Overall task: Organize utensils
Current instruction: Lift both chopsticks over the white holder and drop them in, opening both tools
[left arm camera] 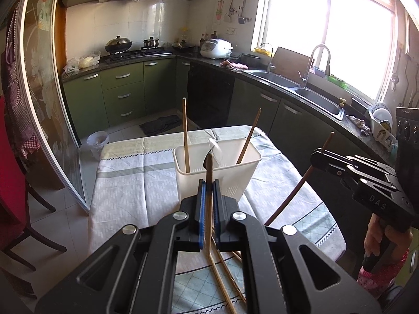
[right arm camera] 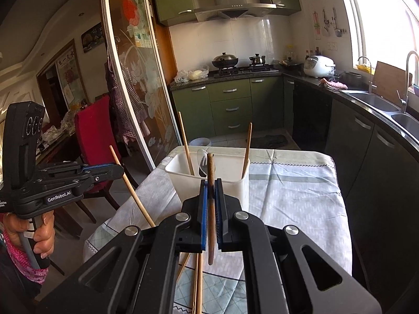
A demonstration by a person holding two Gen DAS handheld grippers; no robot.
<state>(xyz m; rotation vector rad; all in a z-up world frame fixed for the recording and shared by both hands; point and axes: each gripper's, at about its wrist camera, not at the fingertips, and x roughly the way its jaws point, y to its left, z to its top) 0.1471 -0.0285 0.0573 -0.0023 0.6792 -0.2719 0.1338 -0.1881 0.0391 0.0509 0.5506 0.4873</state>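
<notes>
Two grippers, each clamping one chopstick, in front of the white utensil holder [left arm camera: 217, 168].

The left gripper [left arm camera: 208, 183] pinches a pale chopstick [left arm camera: 208, 209] upright; the right gripper [right arm camera: 211, 183] pinches a darker chopstick [right arm camera: 211, 209]. Both are on the near side of the holder, which stands on the cloth-covered table [left arm camera: 131, 183] with two chopsticks and a clear plastic spoon [left arm camera: 216, 150] inside. More loose chopsticks [left arm camera: 225, 274] lie on the cloth nearer than the holder.

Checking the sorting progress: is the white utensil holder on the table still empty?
No. In the left wrist view the white utensil holder already has two chopsticks leaning in it, plus a clear spoon.
</notes>
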